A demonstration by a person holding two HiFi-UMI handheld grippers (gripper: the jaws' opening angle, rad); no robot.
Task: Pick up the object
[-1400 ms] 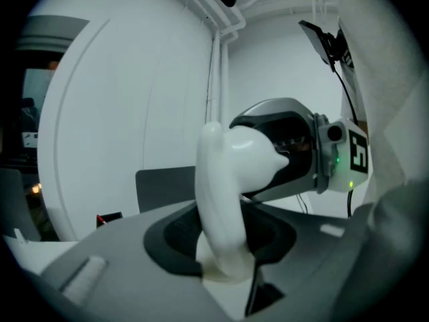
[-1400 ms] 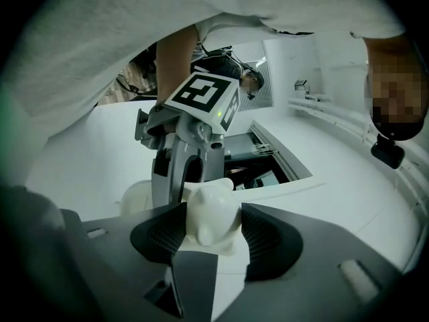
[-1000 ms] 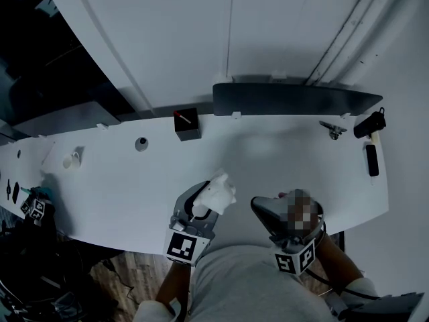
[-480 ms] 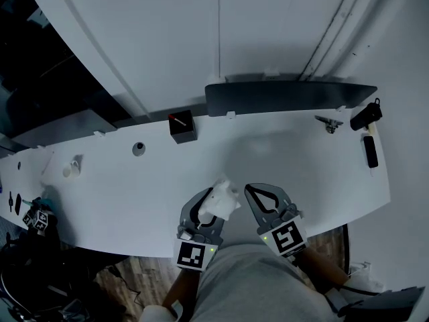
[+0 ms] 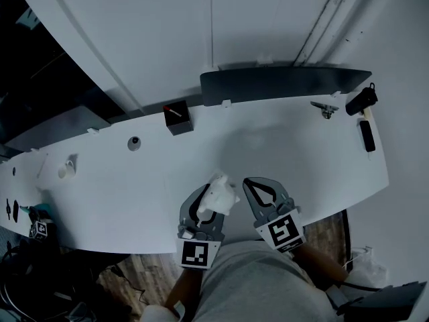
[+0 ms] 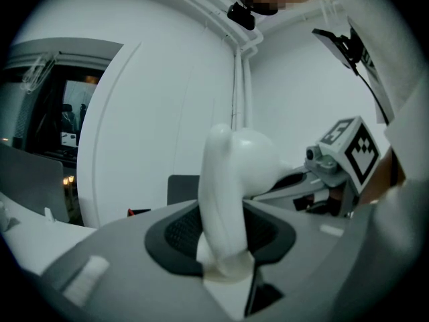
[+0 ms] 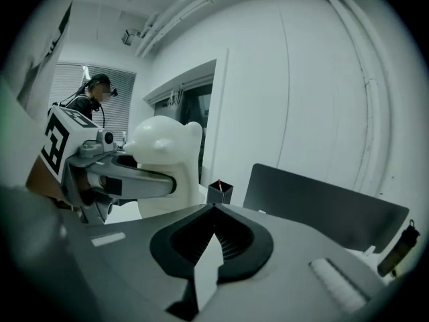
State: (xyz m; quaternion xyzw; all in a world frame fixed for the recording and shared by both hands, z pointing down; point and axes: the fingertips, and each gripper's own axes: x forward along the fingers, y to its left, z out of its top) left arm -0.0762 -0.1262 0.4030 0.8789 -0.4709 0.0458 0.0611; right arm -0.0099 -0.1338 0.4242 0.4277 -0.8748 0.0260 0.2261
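A white bear-shaped figure (image 5: 218,194) is held above the near edge of the white table (image 5: 315,159). My left gripper (image 5: 213,192) is shut on it; in the left gripper view the white figure (image 6: 231,180) stands upright between the grey jaws. My right gripper (image 5: 257,182) hovers just right of it, shut and with nothing in it. In the right gripper view the jaws meet at their tips (image 7: 216,210), and the white figure (image 7: 164,163) in the left gripper (image 7: 114,173) shows at the left.
At the table's back stand a dark panel (image 5: 281,84) and a small black box (image 5: 177,118). A small round dark thing (image 5: 134,143) lies left of centre. Black tools (image 5: 365,119) lie at the far right, small white things (image 5: 66,169) at the left.
My right gripper has swung in from the right and closed beside the figure. The left gripper keeps its hold; the whole view has shifted slightly.
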